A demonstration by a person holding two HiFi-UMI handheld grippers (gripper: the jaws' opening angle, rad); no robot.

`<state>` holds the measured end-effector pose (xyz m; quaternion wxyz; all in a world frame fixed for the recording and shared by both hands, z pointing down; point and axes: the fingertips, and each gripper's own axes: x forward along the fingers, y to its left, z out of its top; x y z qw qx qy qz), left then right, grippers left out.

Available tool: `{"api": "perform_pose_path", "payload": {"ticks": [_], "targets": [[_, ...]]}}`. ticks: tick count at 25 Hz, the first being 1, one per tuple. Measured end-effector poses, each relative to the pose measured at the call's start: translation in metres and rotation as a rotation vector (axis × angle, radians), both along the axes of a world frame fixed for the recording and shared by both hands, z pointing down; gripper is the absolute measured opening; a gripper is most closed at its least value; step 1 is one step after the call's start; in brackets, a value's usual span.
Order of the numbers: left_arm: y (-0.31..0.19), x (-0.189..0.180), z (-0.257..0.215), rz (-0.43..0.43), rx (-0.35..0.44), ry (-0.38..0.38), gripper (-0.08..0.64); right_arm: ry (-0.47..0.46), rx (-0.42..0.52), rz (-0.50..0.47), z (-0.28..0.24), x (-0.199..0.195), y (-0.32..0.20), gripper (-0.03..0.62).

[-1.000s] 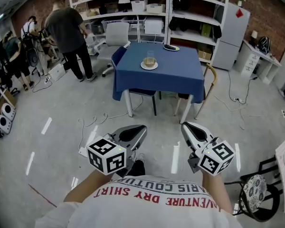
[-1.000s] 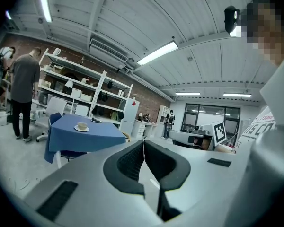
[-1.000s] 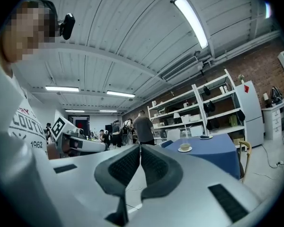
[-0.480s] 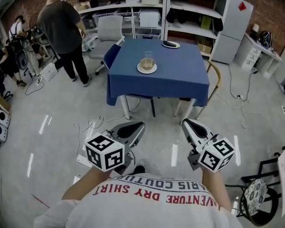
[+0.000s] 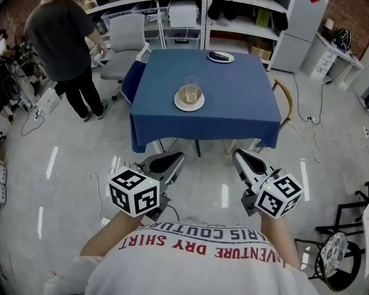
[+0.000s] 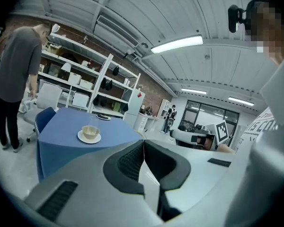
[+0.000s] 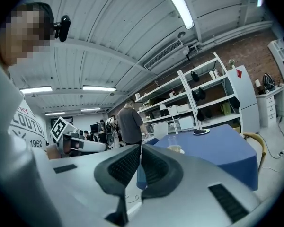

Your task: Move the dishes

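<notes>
Head camera's up high, looking steeply down past my jaws at the table ahead. On my left gripper the camera rides low, sighting along its jaws, table beyond-left; my right gripper camera, table beyond-right. All three share that table, well apart.

We see a blue tablecloth, a white saucer, and a clear glass with pale beige contents. Left gripper and right gripper: grey, black pads. Marker cubes have black-and-white squares. Shirt is white with red lettering.
</notes>
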<state>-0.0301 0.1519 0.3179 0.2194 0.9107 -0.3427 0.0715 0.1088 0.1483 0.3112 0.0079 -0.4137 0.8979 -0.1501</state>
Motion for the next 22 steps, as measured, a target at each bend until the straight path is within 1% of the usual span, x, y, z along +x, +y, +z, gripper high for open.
{"api": "perform_pose_path", "payload": {"ticks": [4, 6, 9, 10, 11, 15, 18, 22], "targets": [[-0.048, -0.016, 0.013, 0.013, -0.015, -0.001, 0.028, 0.002, 0.056, 0.04, -0.005, -0.007, -0.044, 0.036], [-0.066, -0.022, 0.016, 0.014, -0.017, 0.001, 0.028, 0.005, 0.081, 0.062, -0.008, -0.006, -0.061, 0.093], [-0.079, -0.027, 0.022, 0.011, -0.018, 0.012, 0.028, 0.033, 0.085, 0.055, -0.003, -0.009, -0.074, 0.195], [-0.081, -0.029, 0.023, 0.008, -0.019, 0.014, 0.028, 0.045, 0.082, 0.048, 0.001, -0.011, -0.076, 0.215], [-0.085, -0.032, 0.026, 0.003, -0.019, 0.014, 0.028, 0.056, 0.077, 0.041, 0.006, -0.014, -0.079, 0.219], [-0.105, -0.046, 0.035, -0.037, -0.034, 0.017, 0.028, 0.079, 0.053, 0.025, 0.02, -0.021, -0.102, 0.303], [-0.123, -0.051, 0.041, -0.057, -0.05, 0.017, 0.028, 0.092, 0.035, 0.023, 0.028, -0.024, -0.126, 0.331], [-0.153, -0.058, 0.042, -0.084, -0.055, 0.013, 0.028, 0.107, 0.031, -0.002, 0.034, -0.032, -0.164, 0.337]]}}
